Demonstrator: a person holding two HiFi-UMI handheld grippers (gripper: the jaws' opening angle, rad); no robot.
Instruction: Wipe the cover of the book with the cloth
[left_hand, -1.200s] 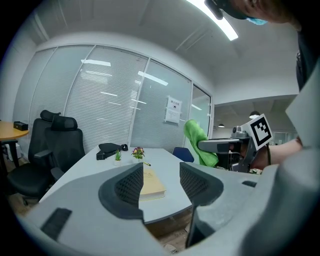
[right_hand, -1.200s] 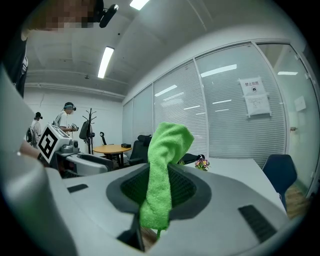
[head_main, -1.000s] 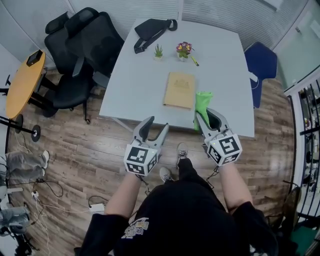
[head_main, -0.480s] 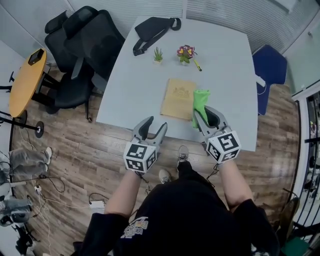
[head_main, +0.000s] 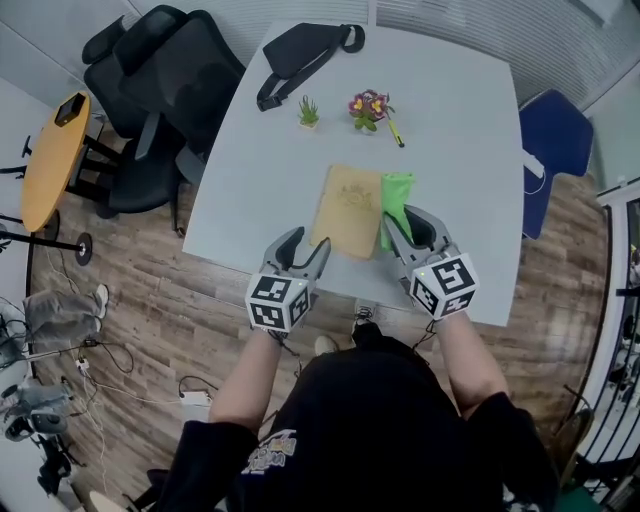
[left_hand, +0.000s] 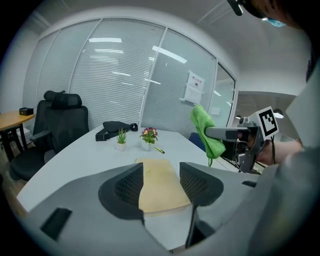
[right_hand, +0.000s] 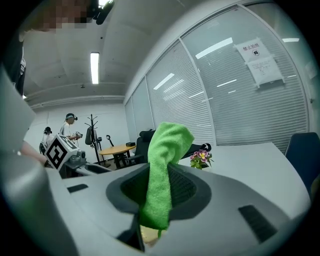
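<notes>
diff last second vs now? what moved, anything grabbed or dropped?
Both tongs advanced toward the table. The left tongs, open and empty, went from over the floor to the near edge of the book. The right tongs carried the green cloth in alongside the book's right edge. Nothing grabbed or released: the cloth stays clamped. Book and bag lie unmoved on the table.

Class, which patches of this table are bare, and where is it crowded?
Bare: the table left of the book, up to its left edge; also right of the cloth, up to the right edge. Crowded: the far side, with bag, plant and flowers.
</notes>
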